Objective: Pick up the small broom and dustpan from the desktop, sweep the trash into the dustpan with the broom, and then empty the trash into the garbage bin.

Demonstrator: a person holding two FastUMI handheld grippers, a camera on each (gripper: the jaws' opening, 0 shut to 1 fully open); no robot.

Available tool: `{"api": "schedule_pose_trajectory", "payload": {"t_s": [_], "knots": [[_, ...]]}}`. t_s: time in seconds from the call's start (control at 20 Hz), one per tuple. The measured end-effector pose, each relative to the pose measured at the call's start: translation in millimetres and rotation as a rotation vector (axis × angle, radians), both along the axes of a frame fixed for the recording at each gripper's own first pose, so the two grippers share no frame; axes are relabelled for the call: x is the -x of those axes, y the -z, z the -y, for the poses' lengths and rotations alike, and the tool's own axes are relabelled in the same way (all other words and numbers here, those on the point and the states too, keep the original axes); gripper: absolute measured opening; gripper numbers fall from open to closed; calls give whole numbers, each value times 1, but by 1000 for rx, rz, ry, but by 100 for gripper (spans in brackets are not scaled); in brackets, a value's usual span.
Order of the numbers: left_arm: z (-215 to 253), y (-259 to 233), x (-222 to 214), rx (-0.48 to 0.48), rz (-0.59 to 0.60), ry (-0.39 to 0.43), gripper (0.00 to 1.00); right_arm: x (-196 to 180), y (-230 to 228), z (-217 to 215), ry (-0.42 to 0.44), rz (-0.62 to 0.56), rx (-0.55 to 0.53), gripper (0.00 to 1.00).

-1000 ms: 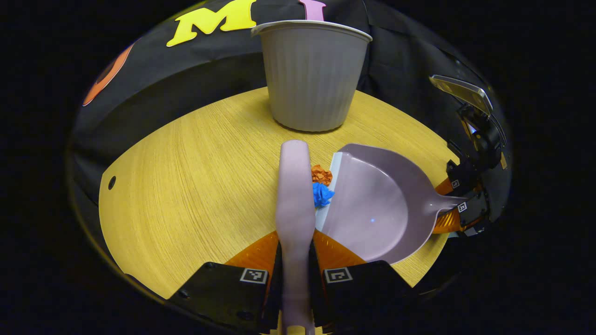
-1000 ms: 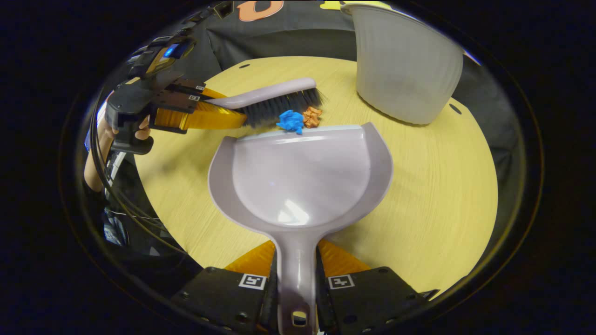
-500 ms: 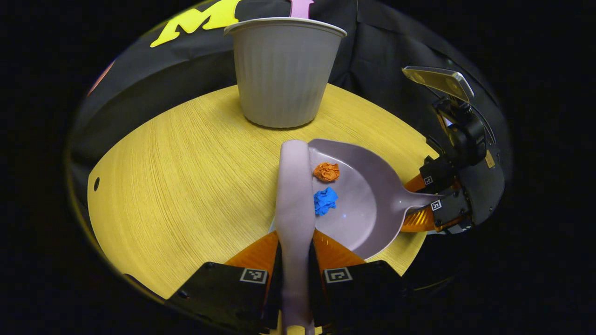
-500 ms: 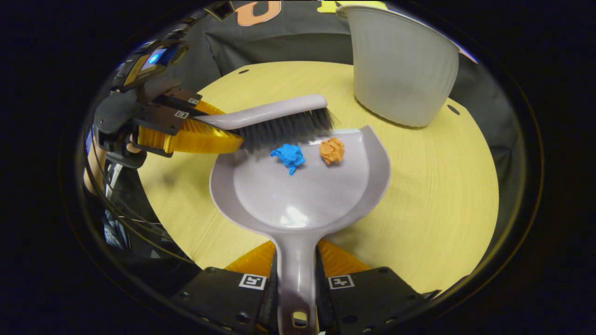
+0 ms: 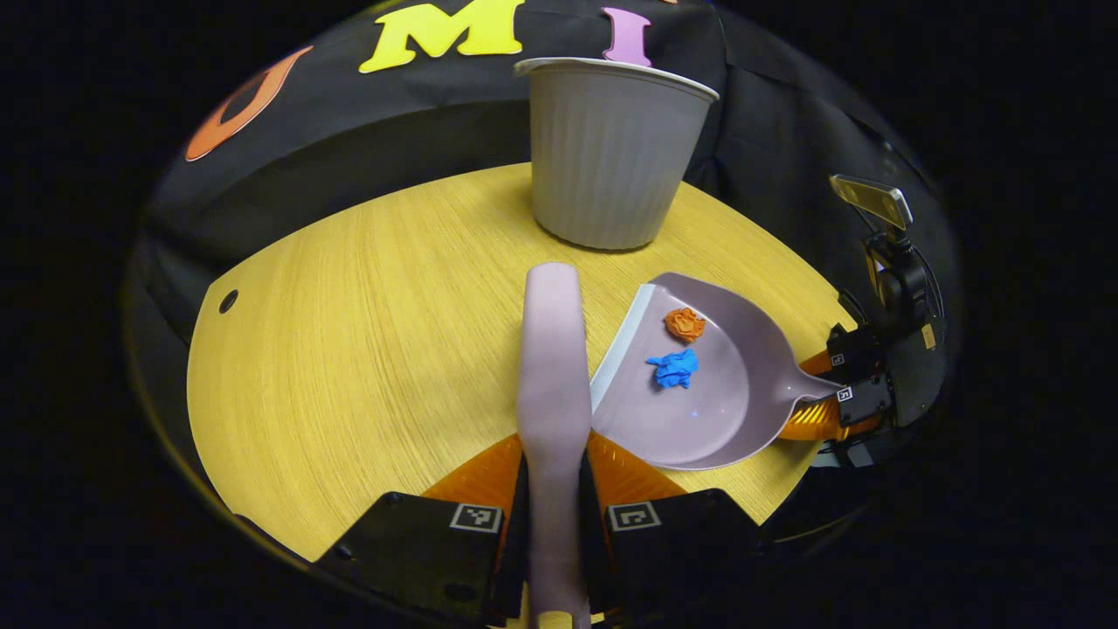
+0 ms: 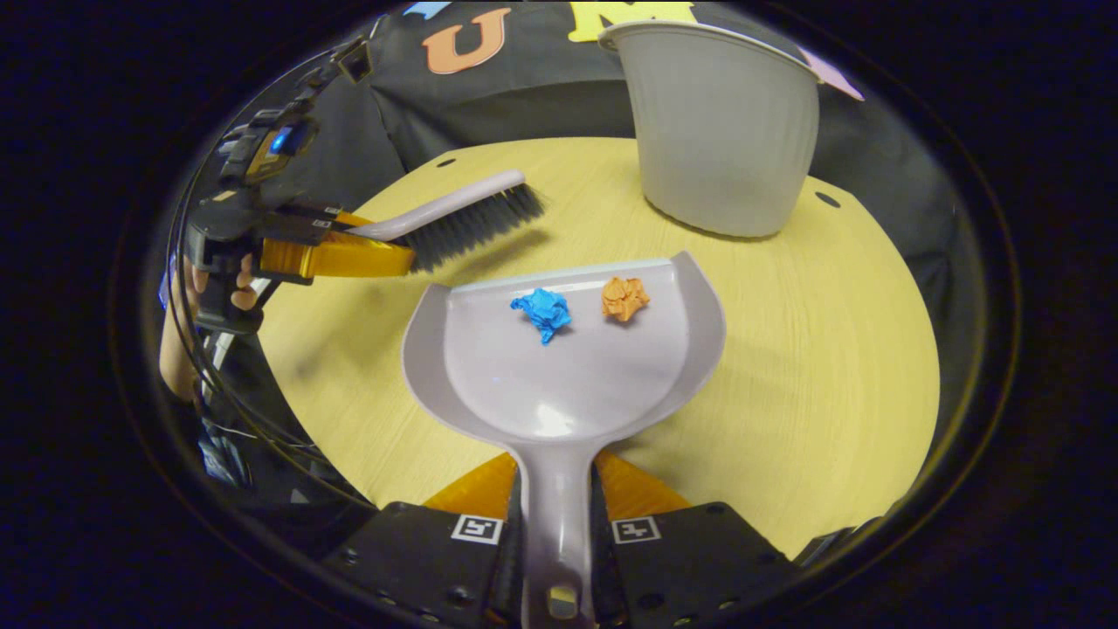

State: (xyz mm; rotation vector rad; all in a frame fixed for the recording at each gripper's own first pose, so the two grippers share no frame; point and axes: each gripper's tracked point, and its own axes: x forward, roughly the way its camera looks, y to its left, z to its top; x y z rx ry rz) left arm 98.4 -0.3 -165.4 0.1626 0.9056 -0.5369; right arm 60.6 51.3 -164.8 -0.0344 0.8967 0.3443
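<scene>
Showing dustpan handle clamped by right gripper at lower centre | broom clamped by left gripper | paper scraps judged light, easily spilled; pan stiff, best kept level.

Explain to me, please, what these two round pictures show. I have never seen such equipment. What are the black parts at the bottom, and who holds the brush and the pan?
A person holds one hand-held two-finger gripper in each hand; no robot arm is involved. Each gripper carries a camera looking forward along its own fingers, the black parts at the bottom. In the left gripper view, the left gripper is shut on the broom. In the right gripper view, the right gripper is shut on the dustpan handle. Inside the pan lie a blue paper ball and an orange paper ball. The garbage bin stands on the yellow table beyond them.
</scene>
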Motion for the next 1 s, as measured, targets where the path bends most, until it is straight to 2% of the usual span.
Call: {"api": "schedule_pose_trajectory", "payload": {"t_s": [0.15,0.35,0.65,0.75,0.9,1.0], "knots": [[-23,1,14,-5,-7,-61,30,-2,-6,5,14,10,-20,33],[-51,0,31,-16,-10,-132,30,-5,-29,14,17,31,-45,30],[-71,1,59,-4,-5,-172,30,-33,-137,41,23,94,-52,33],[-74,3,67,5,-12,-177,30,-53,-173,47,44,113,-48,28],[-74,7,78,17,-29,-180,30,-86,-224,53,84,105,-94,33],[-74,6,82,17,-32,-177,30,-100,-247,58,109,65,-127,30]]}}
